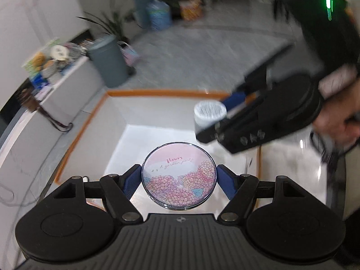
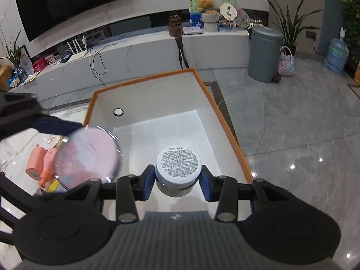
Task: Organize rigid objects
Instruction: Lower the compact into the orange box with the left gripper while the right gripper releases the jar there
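Between left gripper (image 1: 179, 178) pads, compact (image 1: 179, 175).

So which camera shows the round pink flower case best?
The left wrist view: the flower case sits sharp and centred in the left gripper, lid print readable. The right wrist view shows it blurred, at the left.

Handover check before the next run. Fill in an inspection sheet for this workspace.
Surface: glossy marble table.
Job's things: floral compact and printed-lid jar, held over orange-rimmed box; small white disc inside.
Clutter: pink tubes beside box.
Grippers: left gripper clamps compact; right gripper clamps jar.
Cables: black cord on TV ledge.
Surroundings: grey bin, plants, TV.
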A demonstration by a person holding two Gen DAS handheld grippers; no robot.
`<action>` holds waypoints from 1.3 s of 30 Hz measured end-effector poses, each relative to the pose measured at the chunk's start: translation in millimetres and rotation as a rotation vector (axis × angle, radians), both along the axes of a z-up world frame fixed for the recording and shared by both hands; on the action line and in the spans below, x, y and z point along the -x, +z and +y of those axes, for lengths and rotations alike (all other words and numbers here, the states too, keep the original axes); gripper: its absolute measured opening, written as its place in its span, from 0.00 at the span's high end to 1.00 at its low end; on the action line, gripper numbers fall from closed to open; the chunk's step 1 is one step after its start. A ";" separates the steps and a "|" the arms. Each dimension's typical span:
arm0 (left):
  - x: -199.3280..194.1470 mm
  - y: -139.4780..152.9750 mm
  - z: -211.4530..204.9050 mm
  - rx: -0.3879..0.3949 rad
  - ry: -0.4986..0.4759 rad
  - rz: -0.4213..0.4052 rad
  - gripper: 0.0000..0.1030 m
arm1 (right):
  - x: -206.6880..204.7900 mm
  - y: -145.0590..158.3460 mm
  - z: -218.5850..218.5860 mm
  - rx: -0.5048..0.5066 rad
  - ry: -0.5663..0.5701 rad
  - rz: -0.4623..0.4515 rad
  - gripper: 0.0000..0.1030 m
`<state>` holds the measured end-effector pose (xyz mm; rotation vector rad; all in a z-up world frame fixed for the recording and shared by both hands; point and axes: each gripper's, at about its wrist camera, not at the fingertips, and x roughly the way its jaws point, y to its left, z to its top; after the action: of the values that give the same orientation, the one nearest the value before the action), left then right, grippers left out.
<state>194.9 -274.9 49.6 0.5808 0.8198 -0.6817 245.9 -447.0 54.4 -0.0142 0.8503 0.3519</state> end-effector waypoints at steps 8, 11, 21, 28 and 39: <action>-28.6 -43.6 -23.1 -0.191 -0.195 0.109 0.19 | -11.3 -24.5 7.1 0.088 0.013 0.078 0.59; -34.8 -55.1 -31.0 -0.254 -0.270 0.133 0.19 | -13.5 -32.6 11.6 0.113 0.029 0.109 0.59; -50.0 -87.0 -42.8 -0.372 -0.348 0.186 0.19 | -18.1 -50.1 18.1 0.174 0.059 0.172 0.59; -54.0 -101.9 -48.5 -0.408 -0.369 0.219 0.19 | -23.3 -54.3 21.6 0.189 0.047 0.212 0.59; -64.9 -116.4 -47.5 -0.458 -0.372 0.263 0.18 | -33.4 -61.9 26.5 0.219 0.080 0.243 0.59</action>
<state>259.8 -322.5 -66.9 1.0919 1.1399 -0.9292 279.3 -420.5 -7.5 -0.2128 1.1284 0.3381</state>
